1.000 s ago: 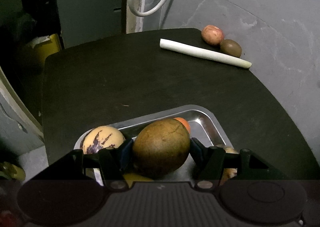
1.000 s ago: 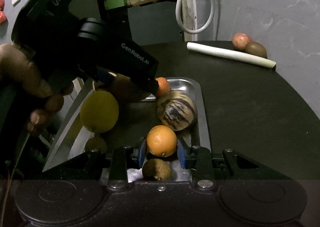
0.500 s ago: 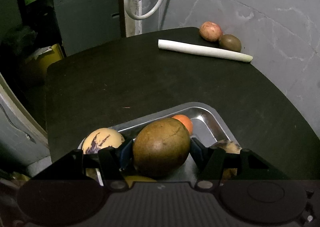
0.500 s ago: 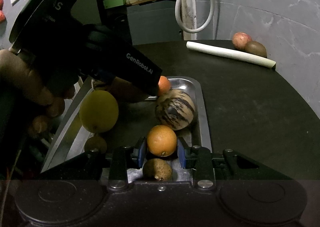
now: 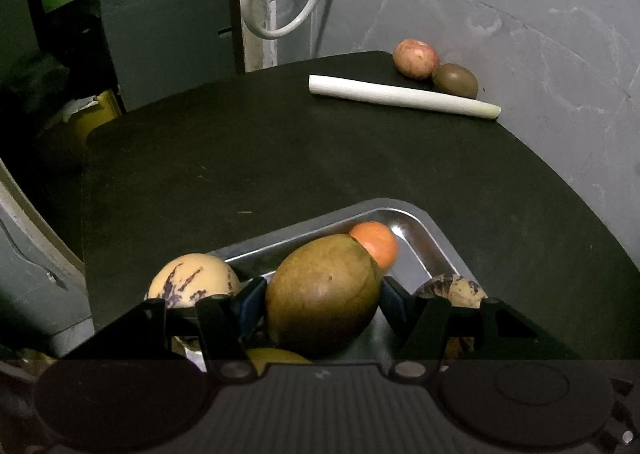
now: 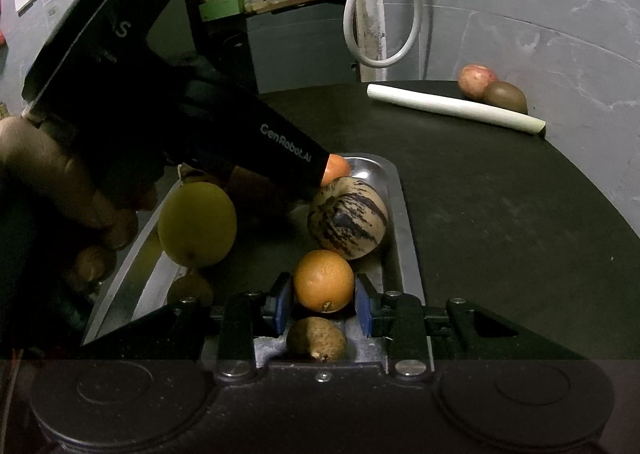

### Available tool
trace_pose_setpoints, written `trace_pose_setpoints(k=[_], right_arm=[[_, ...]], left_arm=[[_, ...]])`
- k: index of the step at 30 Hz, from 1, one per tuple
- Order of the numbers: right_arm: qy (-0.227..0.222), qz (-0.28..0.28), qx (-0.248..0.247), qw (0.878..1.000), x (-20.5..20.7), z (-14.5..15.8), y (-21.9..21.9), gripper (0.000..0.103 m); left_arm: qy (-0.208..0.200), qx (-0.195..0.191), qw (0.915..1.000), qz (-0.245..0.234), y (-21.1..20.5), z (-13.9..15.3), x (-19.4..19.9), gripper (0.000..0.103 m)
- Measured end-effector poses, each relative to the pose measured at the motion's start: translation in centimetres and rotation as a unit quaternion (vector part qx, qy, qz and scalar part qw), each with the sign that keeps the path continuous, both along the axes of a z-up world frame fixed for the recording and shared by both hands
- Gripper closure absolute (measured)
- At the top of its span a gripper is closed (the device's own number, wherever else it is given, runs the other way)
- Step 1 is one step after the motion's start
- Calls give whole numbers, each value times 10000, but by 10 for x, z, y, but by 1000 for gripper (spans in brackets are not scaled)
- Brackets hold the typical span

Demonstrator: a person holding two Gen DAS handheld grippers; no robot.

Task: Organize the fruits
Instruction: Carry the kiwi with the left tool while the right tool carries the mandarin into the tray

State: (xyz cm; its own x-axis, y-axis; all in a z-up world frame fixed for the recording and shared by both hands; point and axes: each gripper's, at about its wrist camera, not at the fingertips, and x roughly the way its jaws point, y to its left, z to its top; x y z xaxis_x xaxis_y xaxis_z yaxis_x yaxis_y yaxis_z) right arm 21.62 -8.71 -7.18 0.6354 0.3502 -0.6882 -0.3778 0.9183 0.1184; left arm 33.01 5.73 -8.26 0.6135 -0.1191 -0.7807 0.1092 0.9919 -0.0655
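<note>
A steel tray (image 5: 420, 230) (image 6: 394, 222) on the black table holds several fruits. My left gripper (image 5: 322, 296) is shut on a large brown-green mango (image 5: 322, 292) above the tray. My right gripper (image 6: 323, 296) is shut on an orange (image 6: 323, 280) over the tray's near end. A striped melon-like fruit (image 6: 348, 218), a yellow fruit (image 6: 196, 222), a small orange-red fruit (image 5: 376, 244) and a brown fruit (image 6: 316, 338) lie in the tray. A second striped fruit (image 5: 192, 282) shows in the left wrist view.
At the table's far right edge, by the grey wall, lie a white leek stalk (image 5: 400, 96), a reddish fruit (image 5: 414, 58) and a brown kiwi (image 5: 456, 79). The left gripper's body and the hand holding it (image 6: 60, 174) fill the left of the right wrist view.
The left gripper with the mango has lifted and drawn back a little, so more of the tray and table shows. The right gripper still holds the orange in place.
</note>
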Motion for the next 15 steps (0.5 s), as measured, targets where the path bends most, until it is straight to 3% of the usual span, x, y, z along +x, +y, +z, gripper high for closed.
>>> trace_pose_setpoints(k=[9,15], right_arm=[[23,-47,-13,10000,-1,0,1,66],[68,-90,8,9999,-2,0,1,63]], left_arm=[[72,-114,9999,23,4,1,2,36],[88,-181,9998,53,7,4,3,26]])
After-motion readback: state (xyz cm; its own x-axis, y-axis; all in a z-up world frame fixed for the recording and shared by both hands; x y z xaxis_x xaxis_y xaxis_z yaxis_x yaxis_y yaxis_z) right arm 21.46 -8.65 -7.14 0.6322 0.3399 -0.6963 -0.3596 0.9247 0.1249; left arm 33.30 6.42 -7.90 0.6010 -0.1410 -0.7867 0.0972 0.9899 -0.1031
